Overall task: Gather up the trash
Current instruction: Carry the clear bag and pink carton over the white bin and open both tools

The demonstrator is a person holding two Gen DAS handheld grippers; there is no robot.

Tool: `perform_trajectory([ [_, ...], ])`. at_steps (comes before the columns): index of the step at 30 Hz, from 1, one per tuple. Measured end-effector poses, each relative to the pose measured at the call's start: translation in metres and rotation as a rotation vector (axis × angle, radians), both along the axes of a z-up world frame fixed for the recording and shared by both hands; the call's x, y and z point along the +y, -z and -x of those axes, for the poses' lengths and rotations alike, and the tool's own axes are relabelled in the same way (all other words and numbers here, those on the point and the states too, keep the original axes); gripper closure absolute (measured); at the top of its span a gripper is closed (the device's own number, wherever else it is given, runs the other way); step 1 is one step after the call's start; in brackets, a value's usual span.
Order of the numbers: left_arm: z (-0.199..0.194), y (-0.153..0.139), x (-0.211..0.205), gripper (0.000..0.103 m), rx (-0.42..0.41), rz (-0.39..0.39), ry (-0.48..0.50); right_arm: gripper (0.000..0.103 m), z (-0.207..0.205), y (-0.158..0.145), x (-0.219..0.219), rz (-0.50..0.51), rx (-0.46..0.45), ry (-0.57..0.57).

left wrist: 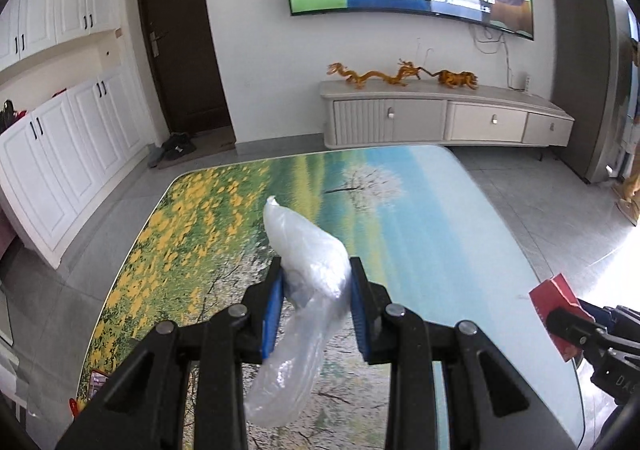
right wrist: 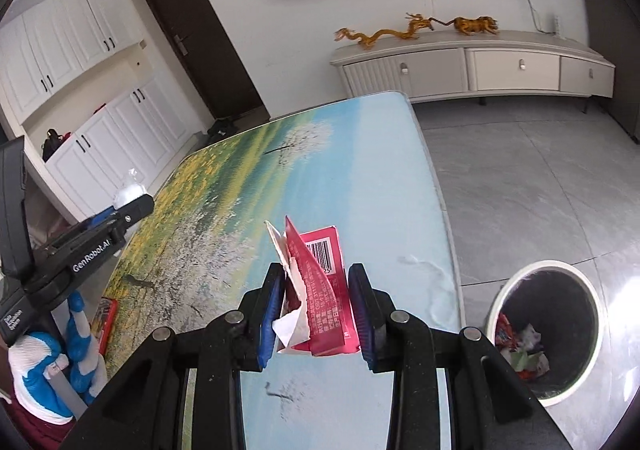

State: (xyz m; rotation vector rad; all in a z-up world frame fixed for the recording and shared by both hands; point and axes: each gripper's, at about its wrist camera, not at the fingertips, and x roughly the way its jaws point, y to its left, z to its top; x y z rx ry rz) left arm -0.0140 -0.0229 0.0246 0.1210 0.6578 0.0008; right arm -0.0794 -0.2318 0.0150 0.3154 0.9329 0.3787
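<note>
Tongs both loaded above the table [left wrist: 440, 201] with its printed landscape top. Left gripper [left wrist: 316, 270] clenched on a crumpled clear plastic bag [left wrist: 304, 250], which sticks up past the fingertips and hangs below them. Right gripper [right wrist: 316, 278] clenched on a torn red carton [right wrist: 320, 282], barcode facing up, white torn edge on its left side. Trash bin [right wrist: 592, 298] stands on the floor just beside the table's right edge, wrappers already inside.
</note>
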Motion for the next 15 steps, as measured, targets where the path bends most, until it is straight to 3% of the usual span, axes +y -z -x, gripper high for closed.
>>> perform_trajectory([
  [15, 0.01, -0.004, -0.062, 0.074, -0.006, -0.061, 0.116, 0.072, 0.017, 0.003, -0.062, -0.001, -0.041, 0.11],
])
